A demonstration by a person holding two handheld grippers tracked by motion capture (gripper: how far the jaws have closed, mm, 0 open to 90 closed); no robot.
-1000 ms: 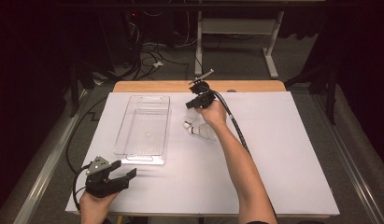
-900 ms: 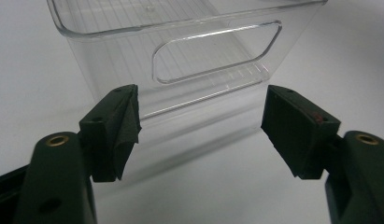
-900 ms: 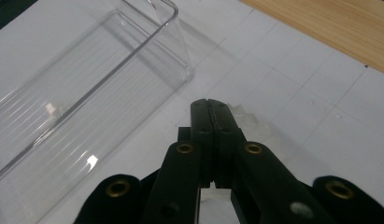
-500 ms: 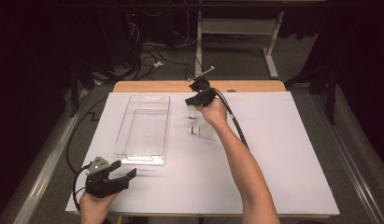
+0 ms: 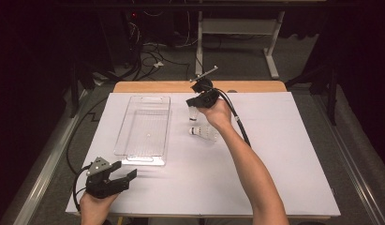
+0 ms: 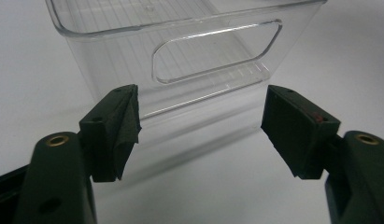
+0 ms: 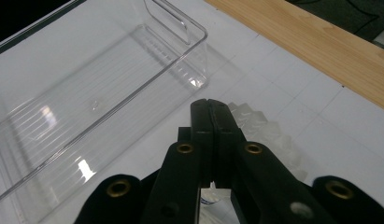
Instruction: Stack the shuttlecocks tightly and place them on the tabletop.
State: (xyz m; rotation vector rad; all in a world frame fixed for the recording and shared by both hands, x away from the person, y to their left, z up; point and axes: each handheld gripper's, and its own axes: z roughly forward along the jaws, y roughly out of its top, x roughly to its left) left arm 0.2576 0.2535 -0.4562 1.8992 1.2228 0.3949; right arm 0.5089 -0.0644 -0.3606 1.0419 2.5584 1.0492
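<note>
A person's right gripper [image 5: 196,104], its jaws pressed shut, is lifting a shuttlecock [image 5: 193,114] clear of the white table [image 5: 284,154], the cork end hanging below the jaws, near the clear tray [image 5: 144,125]. A second shuttlecock [image 5: 205,133] is lying on its side just below it. Featherlight and easily crushed, the birdie is probably best pinched gently at the skirt's edge or the firm cork. The left gripper [image 5: 124,176] is waiting open before the tray's near end.

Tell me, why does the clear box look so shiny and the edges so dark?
High view: the white table is lit while the surrounding floor falls dark. Right gripper view: lamp glare spots the clear box. Left gripper view: the near claw pads look soft, slightly out of focus.
</note>
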